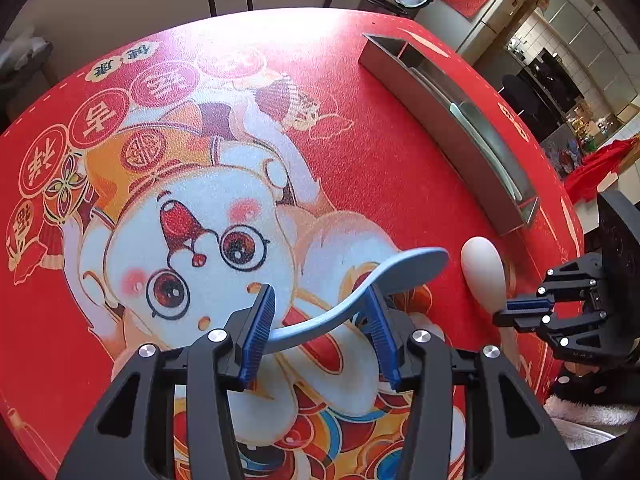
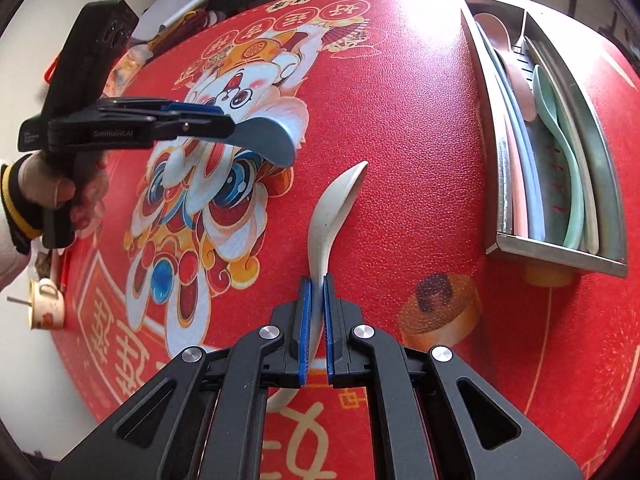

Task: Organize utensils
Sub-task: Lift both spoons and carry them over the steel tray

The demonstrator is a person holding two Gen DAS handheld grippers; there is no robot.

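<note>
Two grippers are at work over the round red tablecloth printed with a cartoon rabbit (image 2: 400, 120), each with a spoon.

Nearest in the right wrist view, the right gripper (image 2: 316, 320) is clenched on the thin handle of a cream-white plastic spoon (image 2: 334, 208). Its blue pads press the handle from both sides, and the bowl points away toward the middle of the cloth.

In the left wrist view, the left gripper (image 1: 320, 320) straddles the curved handle of a blue-grey plastic spoon (image 1: 360, 292). The handle crosses the gap at a slant, touching the left pad low and passing the right pad near its tip. Whether the pads truly press it or only frame it cannot be told from this view. In the right wrist view the same spoon (image 2: 268, 140) juts out from the blue fingers (image 2: 196, 110) of that gripper, which a hand (image 2: 60, 188) in a dark cuff with a yellow stripe holds.

Farther off, at the cloth's edge, stands a long stainless steel utensil tray (image 2: 560, 254) with a divider. It holds several pastel spoons, pink and mint green among them. The cream-white spoon lies nearer to that tray than the blue-grey one.

Off the cloth sits a small cream mug (image 2: 46, 306).
</note>
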